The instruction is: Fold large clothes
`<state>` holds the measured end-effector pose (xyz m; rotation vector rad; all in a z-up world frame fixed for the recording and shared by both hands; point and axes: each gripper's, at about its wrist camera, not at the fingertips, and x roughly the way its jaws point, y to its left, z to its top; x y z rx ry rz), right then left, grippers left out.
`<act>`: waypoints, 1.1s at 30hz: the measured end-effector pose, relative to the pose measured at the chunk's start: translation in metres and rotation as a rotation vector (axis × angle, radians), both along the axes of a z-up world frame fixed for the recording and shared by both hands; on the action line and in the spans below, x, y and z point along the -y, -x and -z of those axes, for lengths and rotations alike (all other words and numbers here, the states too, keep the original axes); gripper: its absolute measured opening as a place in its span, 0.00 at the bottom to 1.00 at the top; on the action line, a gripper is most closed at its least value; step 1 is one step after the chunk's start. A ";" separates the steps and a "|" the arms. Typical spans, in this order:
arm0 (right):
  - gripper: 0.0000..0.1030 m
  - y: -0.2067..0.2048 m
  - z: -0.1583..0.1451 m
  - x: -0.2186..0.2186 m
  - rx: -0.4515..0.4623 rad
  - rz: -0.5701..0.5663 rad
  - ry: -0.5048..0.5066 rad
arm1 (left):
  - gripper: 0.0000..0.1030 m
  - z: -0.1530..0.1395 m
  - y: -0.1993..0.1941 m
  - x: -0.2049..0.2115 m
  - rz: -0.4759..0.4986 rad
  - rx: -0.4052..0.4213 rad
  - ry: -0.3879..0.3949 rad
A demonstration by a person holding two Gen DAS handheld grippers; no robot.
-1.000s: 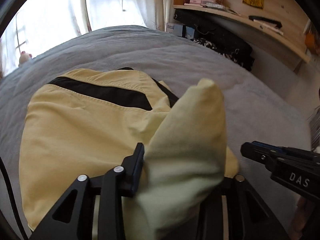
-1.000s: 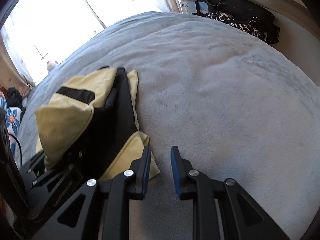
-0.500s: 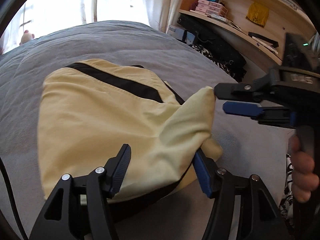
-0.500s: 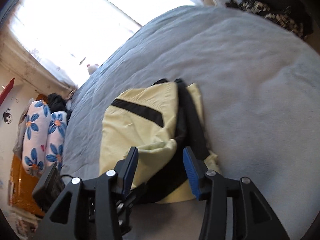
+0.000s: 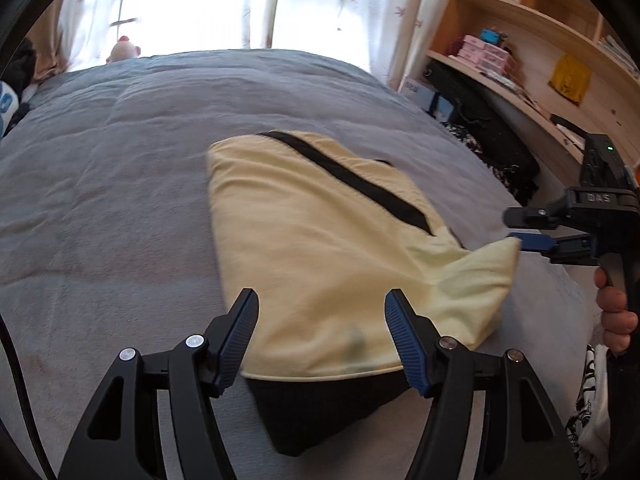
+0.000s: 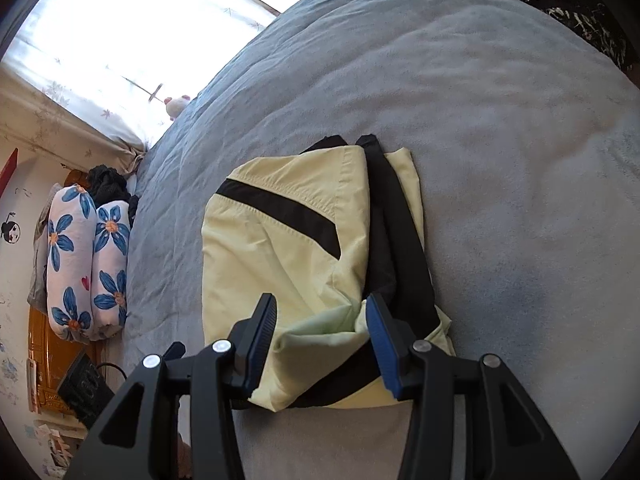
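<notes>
A pale yellow garment with a black stripe point(image 5: 320, 232) lies folded on the grey bed cover point(image 5: 120, 184); it also shows in the right wrist view point(image 6: 288, 264), with black fabric along its right and near edges. My left gripper point(image 5: 320, 328) is open, its jaws apart above the garment's near edge, holding nothing. My right gripper point(image 6: 320, 340) is open over the garment's near corner, where a loose yellow flap sits between the jaws. In the left wrist view the right gripper point(image 5: 532, 232) is at the right, at the garment's raised corner.
A wooden shelf unit point(image 5: 540, 40) with boxes and dark bags point(image 5: 488, 136) stands to the bed's right. Rolled floral bedding point(image 6: 84, 264) lies off the bed's left side. A bright curtained window point(image 5: 224, 0) is beyond the bed, with a small plush toy point(image 6: 176, 105) by it.
My left gripper has let go of the yellow flap and pulled back, jaws wide. The flap has dropped onto the garment. My right gripper opened wider and moved over the garment's near corner.
</notes>
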<state>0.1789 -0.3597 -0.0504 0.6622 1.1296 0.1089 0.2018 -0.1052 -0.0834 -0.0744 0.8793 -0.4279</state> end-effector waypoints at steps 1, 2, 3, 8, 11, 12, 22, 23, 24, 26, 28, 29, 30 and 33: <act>0.45 -0.001 0.002 -0.001 -0.013 -0.011 -0.005 | 0.62 0.003 -0.003 -0.004 -0.013 -0.010 -0.004; 0.45 -0.003 0.004 -0.002 -0.026 -0.022 -0.006 | 0.62 0.006 -0.006 -0.009 -0.024 -0.022 -0.007; 0.45 -0.005 0.008 -0.004 -0.043 -0.032 -0.002 | 0.62 0.009 -0.011 -0.012 -0.032 -0.032 -0.008; 0.45 -0.015 0.028 -0.012 -0.134 -0.090 -0.024 | 0.62 0.022 -0.022 -0.023 -0.048 -0.076 -0.013; 0.45 -0.025 0.042 -0.020 -0.186 -0.146 -0.023 | 0.62 0.030 -0.028 -0.024 -0.045 -0.097 -0.021; 0.45 -0.028 0.048 -0.021 -0.205 -0.157 -0.022 | 0.62 0.032 -0.029 -0.024 -0.042 -0.102 -0.024; 0.05 -0.013 0.031 -0.017 -0.006 -0.170 0.052 | 0.62 0.036 -0.029 -0.018 -0.035 -0.108 -0.019; 0.04 -0.004 0.018 -0.018 0.050 -0.168 0.092 | 0.62 0.035 -0.027 -0.016 -0.033 -0.100 -0.019; 0.04 0.006 0.007 -0.018 0.101 -0.157 0.136 | 0.62 0.033 -0.024 -0.014 -0.028 -0.088 -0.018; 0.03 0.024 -0.005 -0.021 0.177 -0.137 0.255 | 0.62 0.034 -0.020 -0.010 -0.015 -0.076 -0.017; 0.03 0.034 0.011 -0.018 0.169 -0.116 0.339 | 0.62 0.039 -0.016 -0.003 0.009 -0.077 -0.018; 0.02 0.034 0.027 -0.016 0.127 -0.111 0.336 | 0.62 0.043 -0.014 0.001 0.016 -0.079 -0.028; 0.03 0.034 0.052 -0.015 0.074 -0.108 0.337 | 0.62 0.048 -0.013 0.004 0.021 -0.084 -0.037; 0.03 0.038 0.082 -0.012 0.048 -0.077 0.308 | 0.63 0.056 -0.014 0.007 0.027 -0.103 -0.038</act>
